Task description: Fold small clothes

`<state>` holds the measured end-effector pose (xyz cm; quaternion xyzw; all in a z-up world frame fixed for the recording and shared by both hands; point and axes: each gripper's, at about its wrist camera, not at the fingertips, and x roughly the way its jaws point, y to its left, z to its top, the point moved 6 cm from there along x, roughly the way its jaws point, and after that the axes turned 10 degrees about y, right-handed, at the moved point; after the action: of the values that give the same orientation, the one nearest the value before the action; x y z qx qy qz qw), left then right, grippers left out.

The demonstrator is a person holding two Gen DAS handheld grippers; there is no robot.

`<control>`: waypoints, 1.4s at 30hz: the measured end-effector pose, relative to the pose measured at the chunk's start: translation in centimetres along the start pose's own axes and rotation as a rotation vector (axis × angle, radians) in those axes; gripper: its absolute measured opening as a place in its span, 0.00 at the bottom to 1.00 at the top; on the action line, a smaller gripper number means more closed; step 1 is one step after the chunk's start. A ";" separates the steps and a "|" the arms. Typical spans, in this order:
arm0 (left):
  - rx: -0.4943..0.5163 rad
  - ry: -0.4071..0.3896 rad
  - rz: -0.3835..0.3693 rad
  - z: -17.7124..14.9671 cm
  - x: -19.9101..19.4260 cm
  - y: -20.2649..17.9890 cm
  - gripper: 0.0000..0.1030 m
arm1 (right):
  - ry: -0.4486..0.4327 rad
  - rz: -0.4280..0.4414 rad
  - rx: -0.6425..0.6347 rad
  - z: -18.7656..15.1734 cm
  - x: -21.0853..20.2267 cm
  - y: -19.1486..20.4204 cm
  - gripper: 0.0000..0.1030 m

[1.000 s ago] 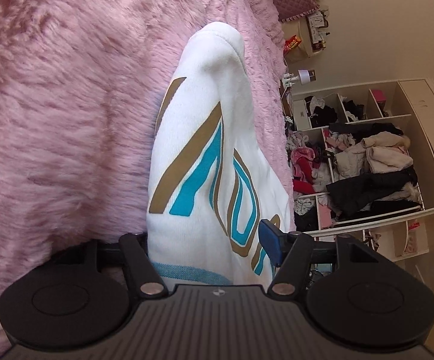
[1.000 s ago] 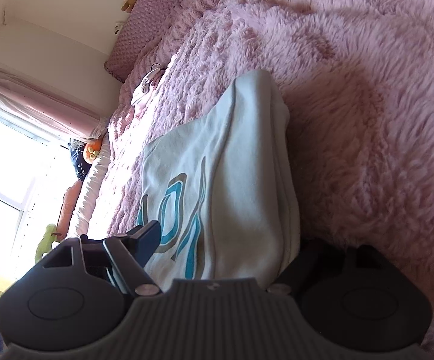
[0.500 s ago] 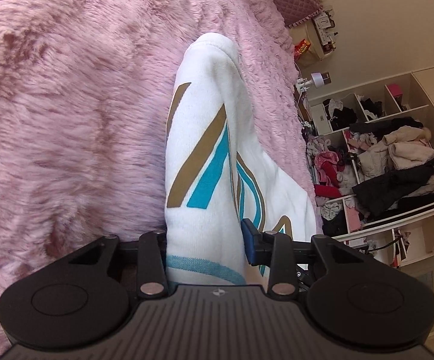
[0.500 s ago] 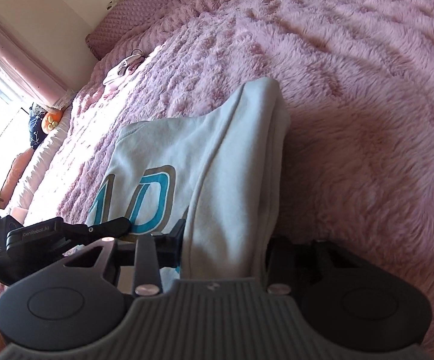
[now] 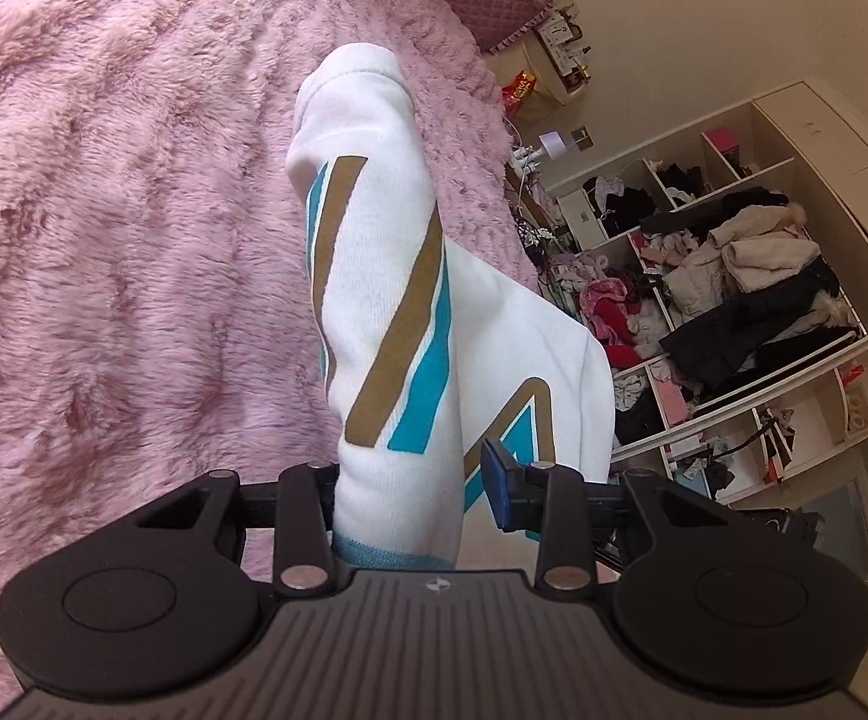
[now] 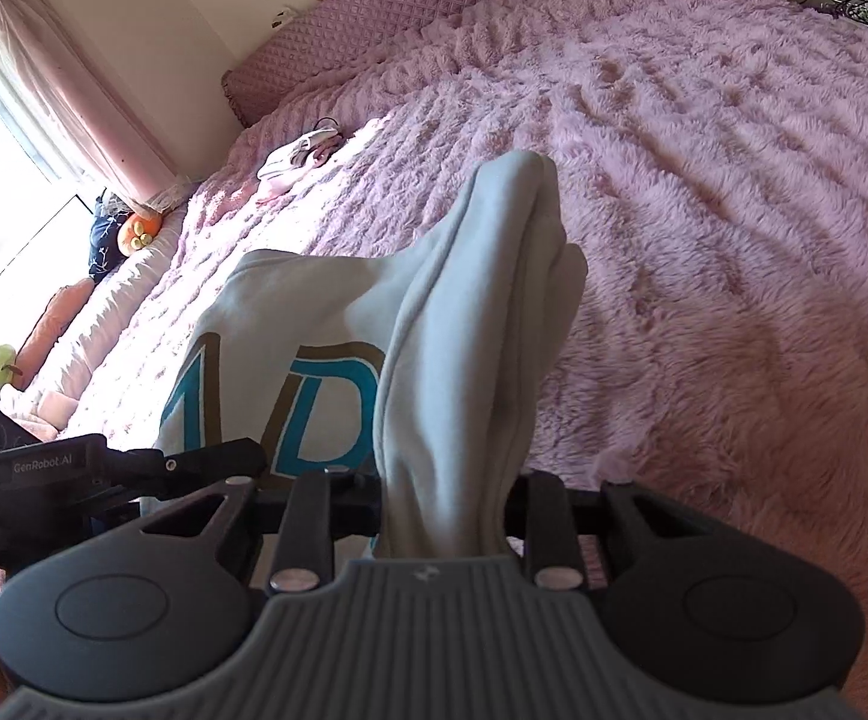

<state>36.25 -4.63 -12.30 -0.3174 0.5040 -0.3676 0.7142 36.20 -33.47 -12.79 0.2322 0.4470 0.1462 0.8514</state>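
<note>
A white sweatshirt (image 5: 386, 276) with teal and brown letters is lifted off the pink fluffy bedspread (image 5: 104, 210). My left gripper (image 5: 410, 492) is shut on its near edge by the teal hem, and the cloth rises bunched between the fingers. The same sweatshirt (image 6: 482, 324) shows in the right wrist view, where my right gripper (image 6: 443, 510) is shut on a thick fold of it. The left gripper (image 6: 122, 468) shows there at the left, holding the other end. The far end of the garment still touches the bed.
A small pale garment (image 6: 299, 153) lies far up the bed near the quilted pink headboard (image 6: 410, 12). Open shelves (image 5: 734, 300) stuffed with clothes stand beside the bed. Soft toys (image 6: 134, 231) and a window with pink curtains (image 6: 74, 96) are at the left.
Both grippers have closed on the sweatshirt's near edge and raised it. The cloth has gone from lying flat on the bed to standing up bunched between the fingers.
</note>
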 end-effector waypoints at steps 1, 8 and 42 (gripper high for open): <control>0.004 -0.007 -0.002 -0.4 -1.2 -0.7 0.38 | -0.002 0.007 -0.003 -0.3 -0.8 0.9 0.21; 0.049 -0.042 0.037 -3.5 -8.4 -4.2 0.38 | 0.011 0.055 -0.039 -3.3 -6.0 8.2 0.20; -0.257 -0.248 0.042 -2.0 -16.5 21.4 0.36 | 0.221 0.015 -0.128 -6.9 10.9 8.1 0.55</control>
<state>35.04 20.46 -22.44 -0.4382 0.4614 -0.2432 0.7321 36.19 -19.84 -19.50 0.1630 0.5262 0.2055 0.8089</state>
